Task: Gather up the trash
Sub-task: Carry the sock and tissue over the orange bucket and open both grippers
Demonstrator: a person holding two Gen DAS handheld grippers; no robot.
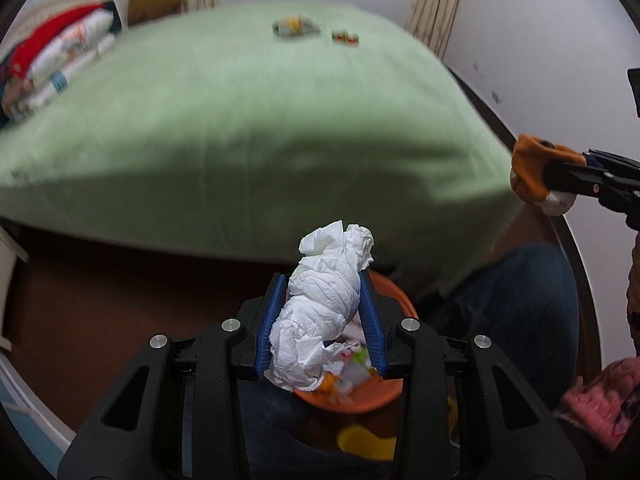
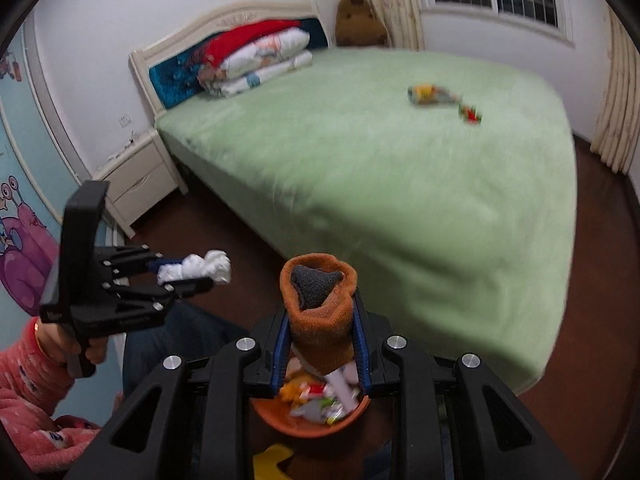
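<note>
Clamping a crumpled white tissue (image 1: pixel 326 304) between its blue pads, the left gripper (image 1: pixel 326 312) hangs above the orange bin (image 1: pixel 352 398) beside the green bed (image 1: pixel 240 120). From the right wrist, the right gripper (image 2: pixel 322 340) pinches an orange sock (image 2: pixel 320 312) over that bin, two wrappers (image 2: pixel 430 94) lying on the bed.

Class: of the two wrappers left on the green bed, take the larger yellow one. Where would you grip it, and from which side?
Grip the yellow wrapper across its narrow middle, coming from above: it lies flat and elongated on the bed. Blur hides finer detail.
</note>
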